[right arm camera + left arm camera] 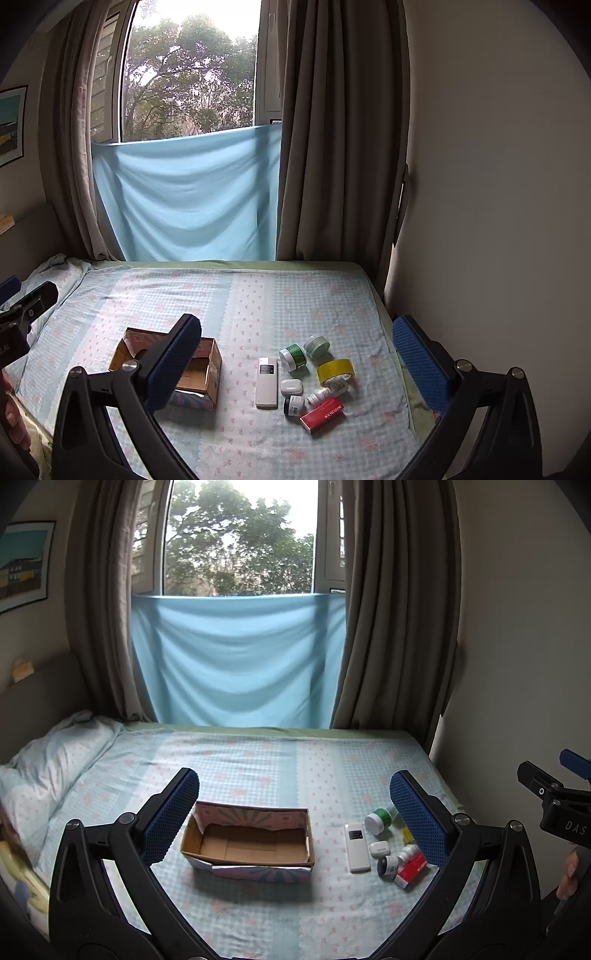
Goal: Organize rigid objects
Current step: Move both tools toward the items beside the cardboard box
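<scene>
An open, empty cardboard box (pixel 249 843) (pixel 201 373) sits on the bed. To its right lies a cluster: a white remote (pixel 357 847) (pixel 266 382), a green-and-white jar (pixel 378 819) (pixel 293 357), a pale green jar (pixel 317 346), a yellow tape roll (pixel 335 370), a white earbud case (pixel 379 848) (pixel 291 386), a small dark jar (pixel 388 866) (pixel 293 405), a white bottle (pixel 327 393) and a red box (pixel 412 869) (pixel 322 414). My left gripper (pixel 294 812) is open above the box. My right gripper (pixel 297 363) is open above the cluster.
The bed has a blue checked sheet (pixel 258 760). A pillow (pixel 48 760) lies at the left. A wall (pixel 498 184) borders the bed's right side. Curtains and a blue cloth (pixel 240 657) hang behind the bed's far edge.
</scene>
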Available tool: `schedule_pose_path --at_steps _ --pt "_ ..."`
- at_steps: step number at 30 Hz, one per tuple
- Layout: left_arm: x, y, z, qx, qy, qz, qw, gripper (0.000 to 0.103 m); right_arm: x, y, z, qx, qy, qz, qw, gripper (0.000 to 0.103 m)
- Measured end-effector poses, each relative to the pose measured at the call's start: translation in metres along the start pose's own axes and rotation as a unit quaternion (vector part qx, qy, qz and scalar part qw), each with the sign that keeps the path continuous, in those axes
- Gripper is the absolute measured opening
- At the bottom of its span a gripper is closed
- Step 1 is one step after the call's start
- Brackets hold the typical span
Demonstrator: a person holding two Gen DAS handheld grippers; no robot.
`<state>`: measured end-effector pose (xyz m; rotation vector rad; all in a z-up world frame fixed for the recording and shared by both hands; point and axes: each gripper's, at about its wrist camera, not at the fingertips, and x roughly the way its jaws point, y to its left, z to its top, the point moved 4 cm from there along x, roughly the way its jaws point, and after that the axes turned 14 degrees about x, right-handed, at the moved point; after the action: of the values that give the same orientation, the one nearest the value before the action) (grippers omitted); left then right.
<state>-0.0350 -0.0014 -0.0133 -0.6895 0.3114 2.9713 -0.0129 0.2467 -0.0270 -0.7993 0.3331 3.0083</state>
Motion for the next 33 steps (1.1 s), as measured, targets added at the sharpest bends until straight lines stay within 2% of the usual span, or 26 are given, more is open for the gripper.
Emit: schedule_pose_path --at_steps 33 --pt "0.019 0.001 0.006 -0.003 0.001 -0.007 1.0 0.103 0.014 0.007 0.008 0.012 -0.003 0.007 1.0 0.103"
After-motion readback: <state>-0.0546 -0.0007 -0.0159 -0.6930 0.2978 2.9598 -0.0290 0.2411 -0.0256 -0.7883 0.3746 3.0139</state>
